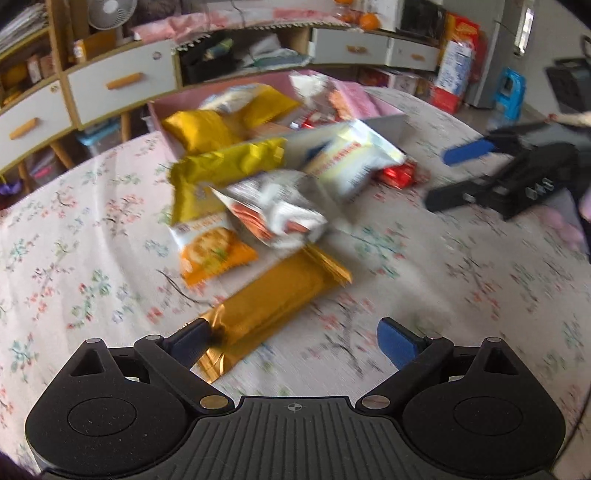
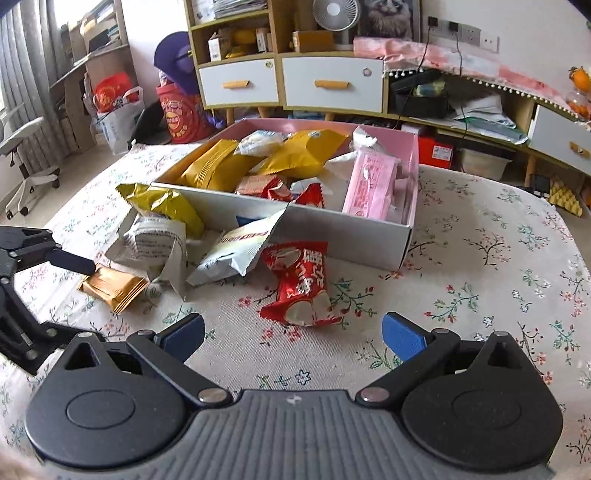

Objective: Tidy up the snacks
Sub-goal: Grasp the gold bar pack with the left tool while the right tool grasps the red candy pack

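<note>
A pink and white box [image 2: 332, 229] holds several snack packets; it also shows in the left wrist view [image 1: 388, 123]. Loose packets lie in front of it. My left gripper [image 1: 295, 343] is open, its left finger touching the near end of a gold bar packet [image 1: 273, 306], also seen from the right wrist [image 2: 114, 286]. My right gripper [image 2: 293, 338] is open and empty, just short of a red packet [image 2: 303, 284]. A white packet [image 2: 236, 251], a crumpled white packet [image 2: 155, 243] and a yellow packet [image 2: 166, 206] lie between. The right gripper shows in the left wrist view [image 1: 454, 177].
The table has a floral cloth [image 2: 480, 280]. An orange cracker packet [image 1: 210, 251] lies by the gold bar. Behind the table stand shelves with white drawers [image 2: 332, 85] and a fan [image 2: 334, 14]. An office chair [image 2: 26, 155] stands far left.
</note>
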Available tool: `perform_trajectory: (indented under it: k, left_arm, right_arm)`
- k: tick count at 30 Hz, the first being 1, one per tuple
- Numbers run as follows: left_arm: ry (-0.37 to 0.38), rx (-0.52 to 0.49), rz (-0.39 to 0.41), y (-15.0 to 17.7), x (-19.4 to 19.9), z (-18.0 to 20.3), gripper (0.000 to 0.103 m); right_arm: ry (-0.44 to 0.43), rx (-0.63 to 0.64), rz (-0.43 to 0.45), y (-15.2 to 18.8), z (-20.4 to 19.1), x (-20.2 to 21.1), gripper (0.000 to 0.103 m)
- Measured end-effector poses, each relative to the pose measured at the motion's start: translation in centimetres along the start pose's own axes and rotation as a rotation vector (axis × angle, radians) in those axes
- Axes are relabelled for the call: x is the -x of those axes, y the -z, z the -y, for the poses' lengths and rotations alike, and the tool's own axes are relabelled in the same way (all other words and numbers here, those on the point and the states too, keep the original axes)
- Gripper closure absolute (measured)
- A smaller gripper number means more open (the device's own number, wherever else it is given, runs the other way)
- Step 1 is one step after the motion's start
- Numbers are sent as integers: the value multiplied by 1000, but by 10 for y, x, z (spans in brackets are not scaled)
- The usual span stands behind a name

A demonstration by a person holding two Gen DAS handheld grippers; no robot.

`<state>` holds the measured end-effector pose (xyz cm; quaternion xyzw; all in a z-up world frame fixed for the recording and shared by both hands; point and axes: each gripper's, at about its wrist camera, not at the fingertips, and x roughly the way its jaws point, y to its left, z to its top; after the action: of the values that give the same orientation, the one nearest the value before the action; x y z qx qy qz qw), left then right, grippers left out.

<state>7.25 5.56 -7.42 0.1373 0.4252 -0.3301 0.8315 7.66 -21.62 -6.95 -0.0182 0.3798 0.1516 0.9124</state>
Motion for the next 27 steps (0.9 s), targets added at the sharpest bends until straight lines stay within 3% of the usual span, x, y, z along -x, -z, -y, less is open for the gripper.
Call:
perform_trajectory:
  k: [4, 11, 14, 16, 21, 27]
  left_arm:
    - [50, -17, -21, 5, 7, 12, 7]
    - [-65, 8, 39, -7, 2, 14, 8]
    - [-81, 45, 40, -13, -5, 10, 19]
    - [-93, 51, 24, -15, -9, 8, 34]
    - [-91, 46, 12, -17, -11, 14, 51]
    - [-121, 73, 9, -16, -10, 24, 58]
  right_arm:
    - [-5, 13, -4, 1, -3, 0, 1]
    - [17, 14, 11, -2, -5, -4, 3]
    - [38, 17, -3, -2, -5, -12, 7]
    - [48, 22, -14, -3, -5, -16, 11]
    - [69, 8, -17, -4, -4, -23, 17]
    - [96, -12, 11, -4, -4, -26, 18]
